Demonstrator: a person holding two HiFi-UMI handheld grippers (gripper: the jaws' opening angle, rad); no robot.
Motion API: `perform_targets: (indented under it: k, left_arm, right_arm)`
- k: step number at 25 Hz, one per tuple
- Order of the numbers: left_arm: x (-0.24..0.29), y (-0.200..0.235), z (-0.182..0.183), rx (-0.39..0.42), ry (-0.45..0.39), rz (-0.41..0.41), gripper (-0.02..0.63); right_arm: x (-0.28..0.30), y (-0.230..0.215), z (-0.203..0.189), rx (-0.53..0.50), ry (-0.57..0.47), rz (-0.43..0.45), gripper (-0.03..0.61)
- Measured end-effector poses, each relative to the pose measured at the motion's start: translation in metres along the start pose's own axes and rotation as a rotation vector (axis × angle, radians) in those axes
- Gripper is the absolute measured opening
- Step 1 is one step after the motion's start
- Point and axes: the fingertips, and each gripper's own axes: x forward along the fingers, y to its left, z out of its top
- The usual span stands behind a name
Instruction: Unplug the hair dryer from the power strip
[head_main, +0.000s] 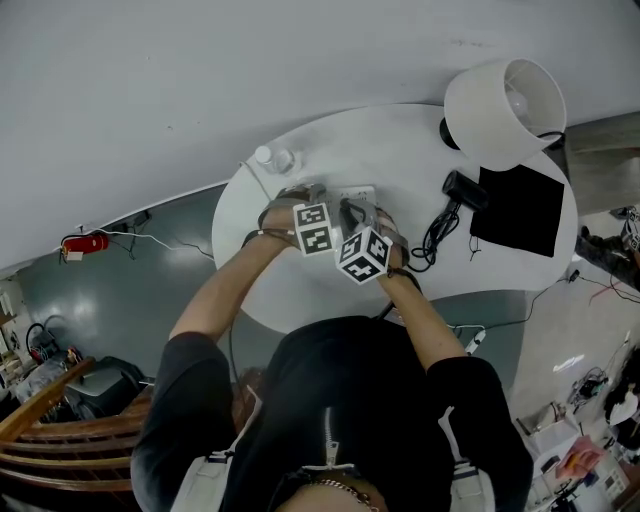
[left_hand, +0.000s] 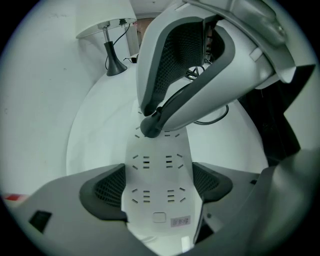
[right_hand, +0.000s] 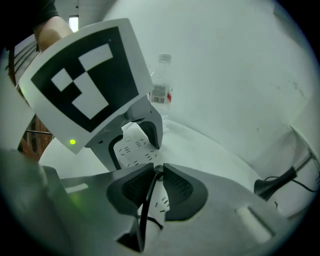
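We start at ten o'clock on the round table (head_main: 300, 295), where a bottle (head_main: 272, 158) stands near the rim. Just toward the centre from it, our left gripper (left_hand: 159, 167) points steeply down over the power strip (left_hand: 159, 205). Its pads are clamped against the strip's two long sides, so we hold the strip down on the table top.

At the strip's far end, at twelve o'clock from that grip, sits the dark plug (left_hand: 150, 126). Our right gripper (right_hand: 157, 169) comes onto it at a slant. Its jaws are pinched together on the plug, and the black cord (right_hand: 146, 205) runs back between the pads.

The cord leads off toward two o'clock, where the hair dryer (head_main: 465, 188) lies on the table, well apart from both grippers. A black mat (head_main: 520, 212) lies at three o'clock and a lamp (head_main: 505, 105) stands at one o'clock on the rim.

As we read it, the setting-up is done: the strip is braced and the plug is gripped. The plug looks to us seated in its socket, so the pull itself is not yet made. What remains is to draw the plug straight out while the left grip keeps the strip from lifting, then let go.
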Motion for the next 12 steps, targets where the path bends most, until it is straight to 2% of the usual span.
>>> perform_targets:
  k: [5,9,12]
  left_arm:
    - [0.0008,0.0005,0.0002,0.004,0.0,-0.001,0.4]
    - [0.0013,0.0006,-0.0002,0.005,-0.002,-0.002,0.4]
    - [0.0007,0.0006,0.0,0.005,-0.002,-0.001,0.4]
  right_arm:
    - [0.0025,0.0015,-0.0016,-0.023,0.022,-0.009,0.055]
    - [0.003,0.0002,-0.0016,-0.028,0.024,0.027,0.054]
    - [0.0023,-0.0035,0.0002,0.018,0.012,0.069,0.052]
